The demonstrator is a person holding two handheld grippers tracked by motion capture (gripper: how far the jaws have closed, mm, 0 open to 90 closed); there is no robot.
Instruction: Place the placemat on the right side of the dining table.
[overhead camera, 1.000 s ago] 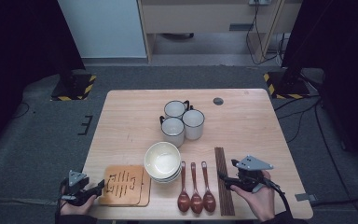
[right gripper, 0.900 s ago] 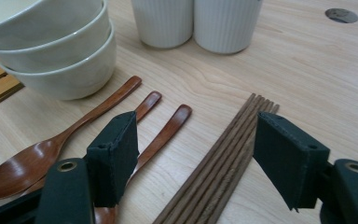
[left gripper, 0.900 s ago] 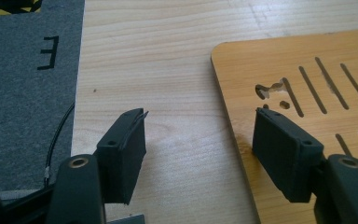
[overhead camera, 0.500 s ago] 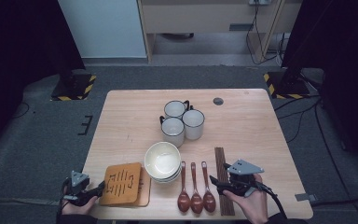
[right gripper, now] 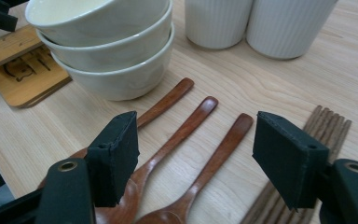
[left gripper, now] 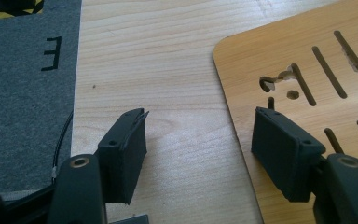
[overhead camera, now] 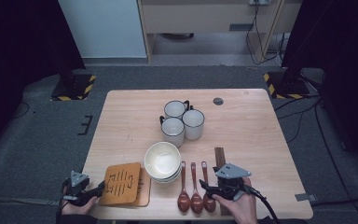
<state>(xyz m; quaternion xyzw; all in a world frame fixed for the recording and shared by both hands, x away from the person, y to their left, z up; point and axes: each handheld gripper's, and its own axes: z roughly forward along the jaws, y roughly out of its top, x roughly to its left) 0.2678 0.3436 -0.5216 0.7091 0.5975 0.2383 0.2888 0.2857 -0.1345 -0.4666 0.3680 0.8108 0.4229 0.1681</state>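
Taking the stack of bowls (overhead camera: pixel 162 161) as my landmark, I have my right gripper (right gripper: pixel 193 154) low over the near edge of the table (overhead camera: pixel 261 140), to the near right of that stack, its jaws standing wide with nothing pinched between them. Under and between them in the right gripper view lie the three wooden spoons (right gripper: pixel 186 135), side by side, bowls of the spoons toward me and handles fanning away toward the stack; the leftmost handle ends just beside the lowest bowl. The dark chopsticks (right gripper: pixel 307 149) lie just right of the spoons, on the far side of them from the stack, partly under my right jaw. In the high view that gripper (overhead camera: pixel 216 188) sits over the near ends of the spoons and the chopsticks, with my hand (overhead camera: pixel 237 205) behind it. My left gripper (left gripper: pixel 198 144) is to the near left of the stack, at the table's near left corner, jaws parted about halfway and gripping nothing; one jaw is over bare wood, the other over the edge of the slotted wooden trivets (left gripper: pixel 317 84), which lie flat just left of the stack. Beyond the stack, toward the middle of the table, three white mugs (overhead camera: pixel 182 122) stand upright in a tight cluster. Farther still, to the right of the mugs, a small dark disc (overhead camera: pixel 218 101) lies near the far edge.
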